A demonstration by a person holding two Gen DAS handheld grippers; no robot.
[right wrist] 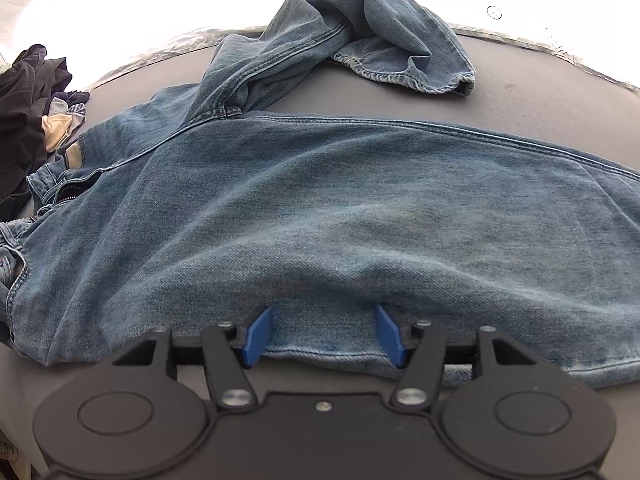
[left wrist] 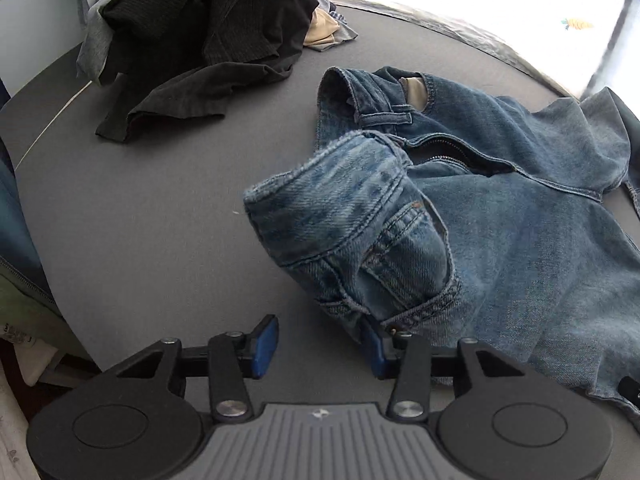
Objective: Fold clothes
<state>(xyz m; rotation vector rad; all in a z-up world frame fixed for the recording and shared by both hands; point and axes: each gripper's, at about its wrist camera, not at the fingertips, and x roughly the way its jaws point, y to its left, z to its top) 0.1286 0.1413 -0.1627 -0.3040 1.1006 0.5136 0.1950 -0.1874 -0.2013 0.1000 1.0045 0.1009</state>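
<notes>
A pair of blue jeans (left wrist: 500,216) lies spread on the grey table (left wrist: 140,220), waistband bunched up and zipper undone. My left gripper (left wrist: 320,347) is open at the waistband's near corner. Its right pad (left wrist: 374,350) sits against the denim edge, and bare table shows between the pads. In the right wrist view one leg (right wrist: 320,208) lies flat across the table, and the other leg (right wrist: 360,40) is crumpled at the back. My right gripper (right wrist: 324,336) stands open over the near edge of the flat leg. Denim lies between its blue pads (right wrist: 258,336), which do not press on it.
A heap of dark clothes (left wrist: 192,32) sits at the back left of the table, also seen as the dark clothes (right wrist: 28,100) at the left. Beige and light garments (left wrist: 324,28) lie beside it. Bright white floor lies beyond the table's far edge (right wrist: 540,44).
</notes>
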